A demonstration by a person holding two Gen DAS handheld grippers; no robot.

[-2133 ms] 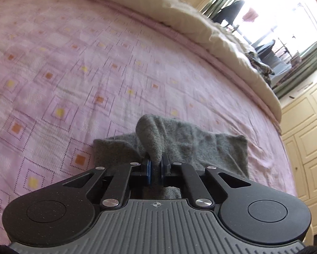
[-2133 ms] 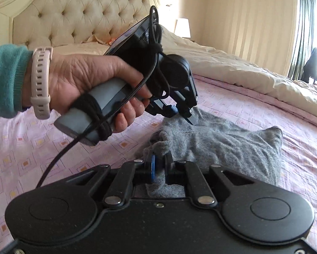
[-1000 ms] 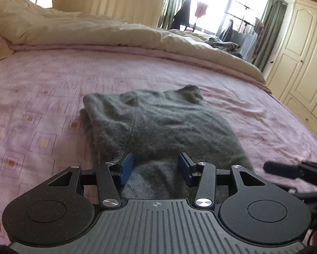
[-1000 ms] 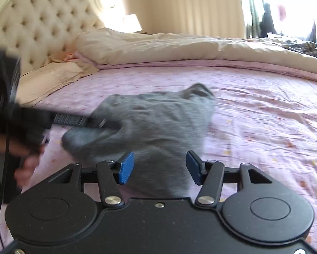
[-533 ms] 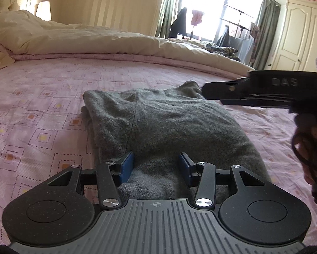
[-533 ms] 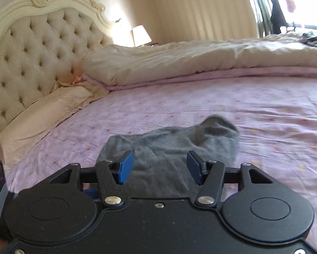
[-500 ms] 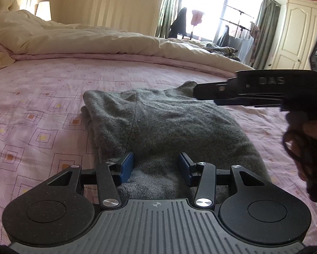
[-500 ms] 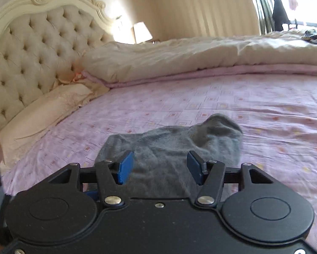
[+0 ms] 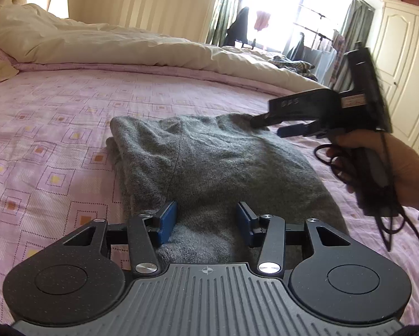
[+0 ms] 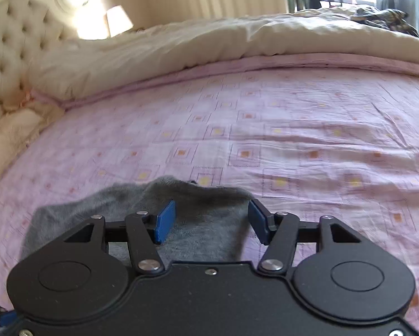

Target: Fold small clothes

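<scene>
Grey garment (image 9: pixel 217 165) folded on the pink bed (image 9: pixel 55 140), both tools spread apart.
Left tool (image 9: pixel 206 224) hovers over its near edge; only its view shows the hand (image 9: pixel 391 168) levelling the right tool (image 10: pixel 209 219) at the far right corner.

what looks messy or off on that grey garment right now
The grey garment is folded but not neat: its far corner bunches up off the pink sheet, and the left edge shows uneven layers. No damage visible.

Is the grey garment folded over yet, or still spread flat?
Folded: the grey garment lies doubled on the pink bedsheet, stacked layers showing along its left edge. Neither gripper holds it.
</scene>
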